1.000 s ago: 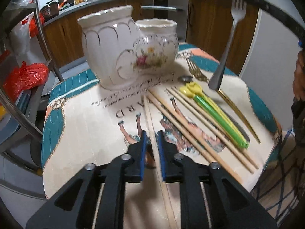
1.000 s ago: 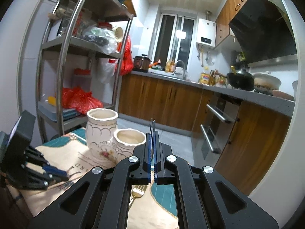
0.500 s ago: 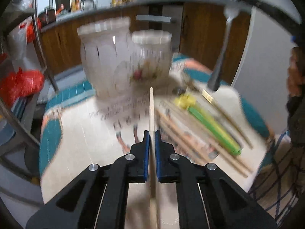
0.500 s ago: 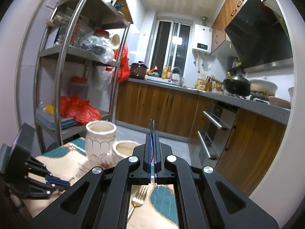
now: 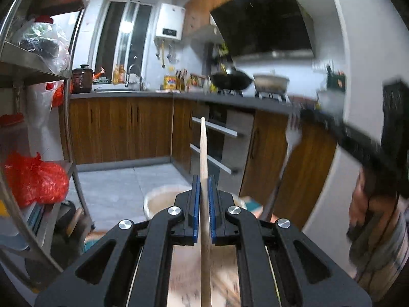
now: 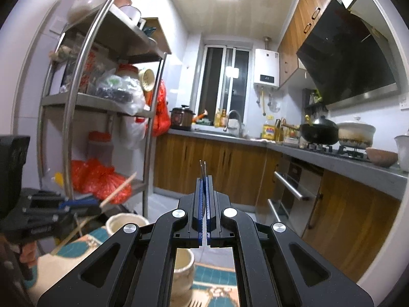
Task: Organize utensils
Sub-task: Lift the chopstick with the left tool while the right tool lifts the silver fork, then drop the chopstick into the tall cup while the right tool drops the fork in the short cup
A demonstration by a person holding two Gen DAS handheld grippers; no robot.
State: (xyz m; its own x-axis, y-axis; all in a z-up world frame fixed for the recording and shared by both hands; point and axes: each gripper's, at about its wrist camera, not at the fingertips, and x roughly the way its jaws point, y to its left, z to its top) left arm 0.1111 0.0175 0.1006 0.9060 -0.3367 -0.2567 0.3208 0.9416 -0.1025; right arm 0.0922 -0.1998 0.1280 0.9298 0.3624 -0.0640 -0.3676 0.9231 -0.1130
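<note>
Left gripper [image 5: 203, 199] fingers closed on wooden chopstick [image 5: 203, 153], held above tall jar [image 6: 127, 223]; right gripper [image 6: 203, 199] fingers clamped on fork [image 6: 203, 167]. Chopstick tip to be lowered steeply into jar mouth, released only once inside rim

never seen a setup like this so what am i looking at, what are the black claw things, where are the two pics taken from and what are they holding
No robot here: a person carries a hand-held two-finger gripper in each hand, each with a fisheye camera looking out along its fingers.

The left camera's picture shows the left gripper shut on a wooden chopstick that points up toward the kitchen cabinets.

The right camera's picture shows the right gripper shut on a fork; only its thin metal tines poke out above the blue pads.

Below the grippers stand two cream ceramic holders, a taller one and a shorter one, on a patterned teal cloth. The left gripper also appears at the left edge there, chopstick angled over the taller holder.
</note>
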